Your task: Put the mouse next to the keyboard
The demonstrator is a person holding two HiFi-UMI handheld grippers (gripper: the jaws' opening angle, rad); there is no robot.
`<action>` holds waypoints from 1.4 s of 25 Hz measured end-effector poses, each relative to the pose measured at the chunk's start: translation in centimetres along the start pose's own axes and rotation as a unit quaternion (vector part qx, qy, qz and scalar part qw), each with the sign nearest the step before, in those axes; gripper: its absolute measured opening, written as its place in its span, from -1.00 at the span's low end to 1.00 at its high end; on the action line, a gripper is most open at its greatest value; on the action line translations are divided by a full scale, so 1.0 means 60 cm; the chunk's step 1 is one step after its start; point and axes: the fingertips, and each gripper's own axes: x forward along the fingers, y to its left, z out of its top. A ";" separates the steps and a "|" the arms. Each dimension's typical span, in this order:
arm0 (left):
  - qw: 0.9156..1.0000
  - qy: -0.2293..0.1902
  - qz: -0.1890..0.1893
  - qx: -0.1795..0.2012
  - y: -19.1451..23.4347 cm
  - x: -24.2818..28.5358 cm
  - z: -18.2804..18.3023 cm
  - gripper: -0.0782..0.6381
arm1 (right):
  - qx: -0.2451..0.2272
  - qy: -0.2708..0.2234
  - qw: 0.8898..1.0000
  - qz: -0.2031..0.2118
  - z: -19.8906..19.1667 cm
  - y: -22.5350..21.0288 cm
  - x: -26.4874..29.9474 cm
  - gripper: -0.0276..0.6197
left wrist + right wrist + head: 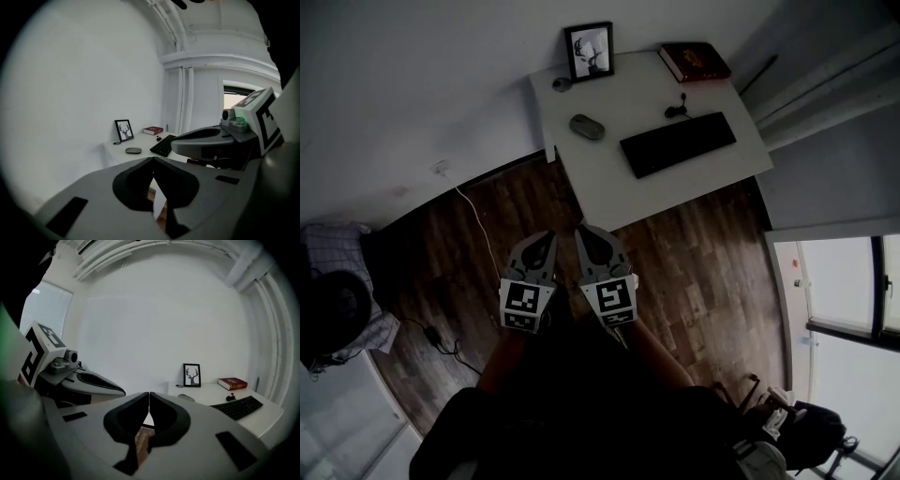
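Note:
A grey mouse (587, 127) lies on the white desk (712, 169), left of the black keyboard (678, 142) and apart from it. The mouse (133, 150) and keyboard (163, 145) also show small in the left gripper view, and again as mouse (186, 398) and keyboard (239, 407) in the right gripper view. Both grippers hang side by side over the wooden floor, well short of the desk. My left gripper (547, 237) is shut and empty. My right gripper (583, 231) is shut and empty too.
A framed deer picture (589, 51) leans on the wall at the desk's back. A red book (695, 60) lies at the far right corner, a small dark object (562, 83) near the picture. A white cable (475, 216) runs over the floor. A window stands at right.

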 end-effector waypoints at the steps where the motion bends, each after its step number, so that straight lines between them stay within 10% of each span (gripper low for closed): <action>1: 1.000 0.007 -0.008 0.007 0.017 0.009 0.002 -0.77 | -0.002 0.005 1.000 -0.003 0.005 -0.002 0.019 -0.85; 19: 0.981 0.088 -0.125 0.118 0.131 0.178 0.016 -0.77 | 0.046 0.071 0.993 -0.081 -0.004 -0.095 0.150 -0.85; 26: 0.977 0.155 -0.137 0.057 0.134 0.284 0.003 -0.77 | 0.076 0.121 0.989 -0.023 -0.060 -0.138 0.202 -0.85; 35: 0.960 0.220 -0.135 0.107 0.145 0.400 0.022 -0.77 | 0.138 0.130 0.982 0.007 -0.096 -0.245 0.257 -0.85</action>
